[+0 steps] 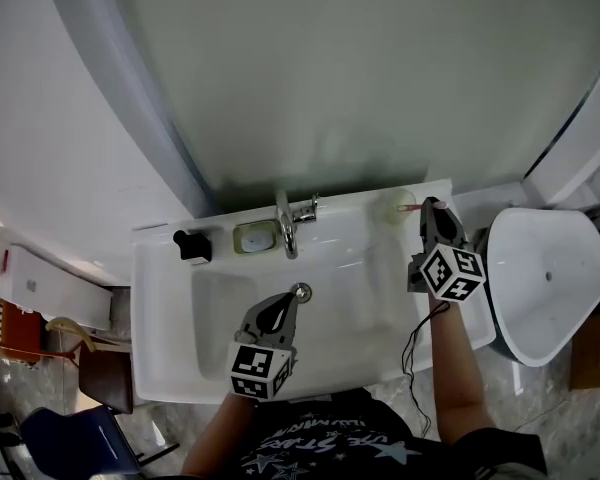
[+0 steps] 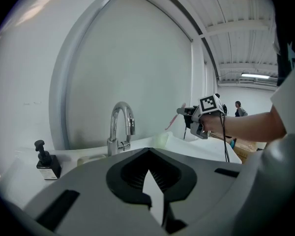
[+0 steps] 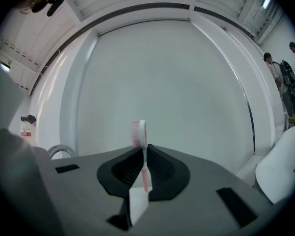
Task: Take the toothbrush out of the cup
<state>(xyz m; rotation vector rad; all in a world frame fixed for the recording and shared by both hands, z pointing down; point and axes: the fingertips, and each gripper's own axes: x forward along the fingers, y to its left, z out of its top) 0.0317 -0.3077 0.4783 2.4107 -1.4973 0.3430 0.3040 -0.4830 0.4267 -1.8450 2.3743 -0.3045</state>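
Note:
A pink and white toothbrush [image 3: 140, 134] stands upright between my right gripper's [image 3: 143, 149] jaws, which are shut on its handle, bristles facing left. In the head view this right gripper [image 1: 432, 210] hovers at the sink's back right corner, just right of the pale translucent cup [image 1: 395, 206]. From the left gripper view the toothbrush [image 2: 171, 123] hangs from the right gripper [image 2: 188, 115] above the cup [image 2: 160, 140], and its lower end cannot be made out. My left gripper [image 1: 296, 296] is over the basin near the drain, jaws shut with nothing between them [image 2: 148, 152].
A chrome faucet [image 1: 286, 223] rises at the back of the white sink [image 1: 160, 308], with a soap dish [image 1: 254, 237] and a black pump bottle [image 1: 192, 245] to its left. A white toilet-like bowl [image 1: 545, 283] stands to the right of the sink. A curved wall panel lies behind.

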